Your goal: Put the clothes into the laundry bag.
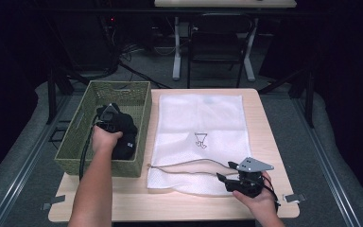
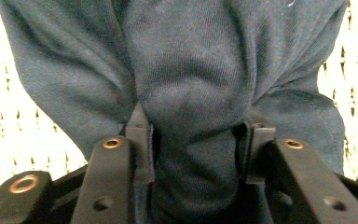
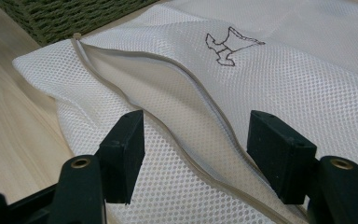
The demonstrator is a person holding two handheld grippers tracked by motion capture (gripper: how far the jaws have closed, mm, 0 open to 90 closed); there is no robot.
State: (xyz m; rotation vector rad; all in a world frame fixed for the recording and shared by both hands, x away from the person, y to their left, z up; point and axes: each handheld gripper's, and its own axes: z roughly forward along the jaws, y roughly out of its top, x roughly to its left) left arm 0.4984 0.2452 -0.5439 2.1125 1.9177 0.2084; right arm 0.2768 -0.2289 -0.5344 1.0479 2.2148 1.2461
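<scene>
- At the left of the table stands the woven basket [image 1: 141,97], and in it lies the dark garment [image 1: 125,135], bunched toward the near right of the basket's floor.
- Our left gripper [image 1: 108,118] reaches down into the basket. In the left gripper view a thick fold of the dark garment [image 2: 186,93] sits between the two jaws, and the pads [image 2: 142,140] press into the cloth on both sides, so we read the jaws as clenched on the garment.
- We judge the step in hand to be the pick-up: the garment is gripped but not yet lifted out of the basket.
- To the right of the basket lies the white mesh laundry bag [image 1: 203,118], flat on the table [image 1: 274,137]. Its zipper [image 1: 184,165] runs along the near edge, and the right gripper view shows that the mouth of the bag [image 3: 168,93] gapes a little.
- Our right gripper [image 1: 223,176] rests at the near right corner of the bag. Its jaws stand released, wide apart, with the zipper edge [image 3: 205,126] between them but no pad touching it.
- The next move, as we judge it, calls for a clean lift of the garment over the basket's wall, while the right gripper pinches the upper zipper edge and raises it so that the mouth opens wide enough.
</scene>
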